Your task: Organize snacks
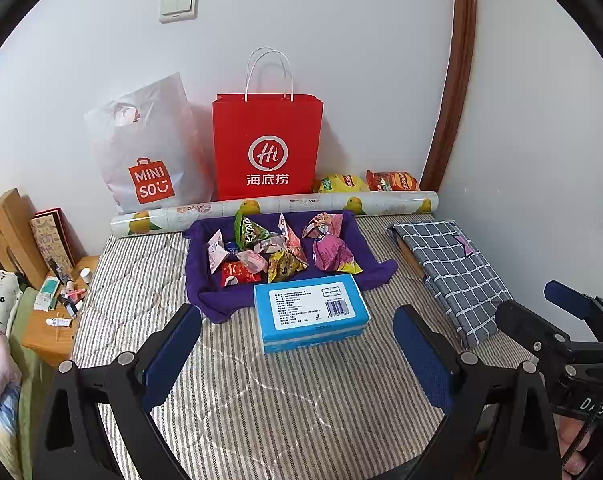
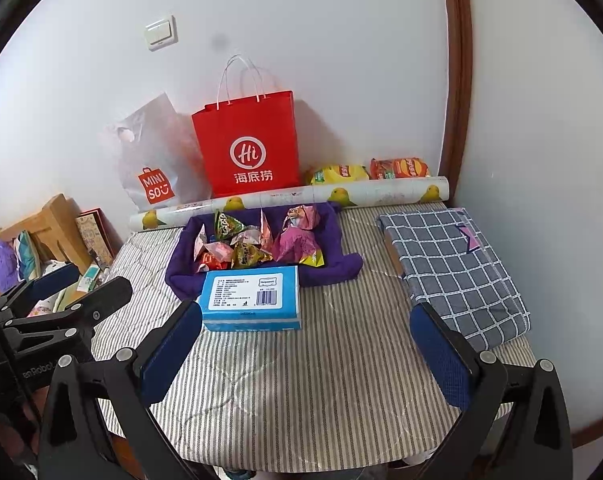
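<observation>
Both claws, left gripper [image 1: 297,356] and right gripper [image 2: 305,356], hung spread and empty above the striped mattress [image 1: 261,400], snack packets [image 1: 277,248] heaped on the purple cloth [image 1: 205,288] behind the tissue box [image 1: 311,312], so any approach should have cleared that box.

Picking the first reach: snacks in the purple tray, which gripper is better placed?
Left, narrowly. Both grippers are open and empty, short of the tray. In its own view the left gripper frames the blue box and snack packets dead ahead; the right gripper sees them off to its left.
</observation>
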`<action>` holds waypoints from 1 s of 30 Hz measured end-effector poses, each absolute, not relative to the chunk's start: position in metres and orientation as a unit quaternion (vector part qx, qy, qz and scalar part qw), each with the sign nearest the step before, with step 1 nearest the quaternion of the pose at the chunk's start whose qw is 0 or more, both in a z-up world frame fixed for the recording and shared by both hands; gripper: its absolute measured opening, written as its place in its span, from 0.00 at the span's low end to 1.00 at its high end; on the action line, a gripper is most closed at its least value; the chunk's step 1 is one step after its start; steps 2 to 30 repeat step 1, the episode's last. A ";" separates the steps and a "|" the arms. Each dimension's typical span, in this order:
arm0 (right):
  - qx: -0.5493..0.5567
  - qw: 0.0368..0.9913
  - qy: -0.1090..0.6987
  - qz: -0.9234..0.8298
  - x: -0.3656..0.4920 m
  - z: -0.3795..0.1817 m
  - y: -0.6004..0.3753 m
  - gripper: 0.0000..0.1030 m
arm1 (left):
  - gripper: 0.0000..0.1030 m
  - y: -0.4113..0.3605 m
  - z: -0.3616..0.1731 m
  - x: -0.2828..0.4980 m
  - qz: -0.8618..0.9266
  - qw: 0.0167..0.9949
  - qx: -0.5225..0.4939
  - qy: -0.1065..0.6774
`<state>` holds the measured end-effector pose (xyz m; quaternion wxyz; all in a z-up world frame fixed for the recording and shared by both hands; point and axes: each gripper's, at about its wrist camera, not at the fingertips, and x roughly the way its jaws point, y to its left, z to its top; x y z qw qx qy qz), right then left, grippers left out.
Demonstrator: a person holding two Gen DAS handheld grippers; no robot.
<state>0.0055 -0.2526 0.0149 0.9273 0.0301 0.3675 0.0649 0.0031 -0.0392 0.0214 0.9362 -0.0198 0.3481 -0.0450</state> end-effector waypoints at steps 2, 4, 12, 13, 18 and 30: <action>0.030 0.927 0.367 0.065 0.006 0.014 -0.252 0.99 | 0.95 -0.040 0.021 0.003 -0.045 0.936 -0.020 0.348; 0.030 0.927 0.367 0.065 0.006 0.014 -0.252 0.99 | 0.95 -0.040 0.021 0.003 -0.045 0.936 -0.020 0.348; 0.030 0.927 0.367 0.065 0.006 0.014 -0.252 0.99 | 0.95 -0.040 0.021 0.003 -0.045 0.936 -0.020 0.348; 0.030 0.927 0.367 0.065 0.006 0.014 -0.252 0.99 | 0.95 -0.040 0.021 0.003 -0.045 0.936 -0.020 0.348; 0.030 0.927 0.367 0.065 0.006 0.014 -0.252 0.99 | 0.95 -0.040 0.021 0.003 -0.045 0.936 -0.020 0.348; 0.030 0.927 0.367 0.065 0.006 0.014 -0.252 0.99 | 0.95 -0.040 0.021 0.003 -0.045 0.936 -0.020 0.348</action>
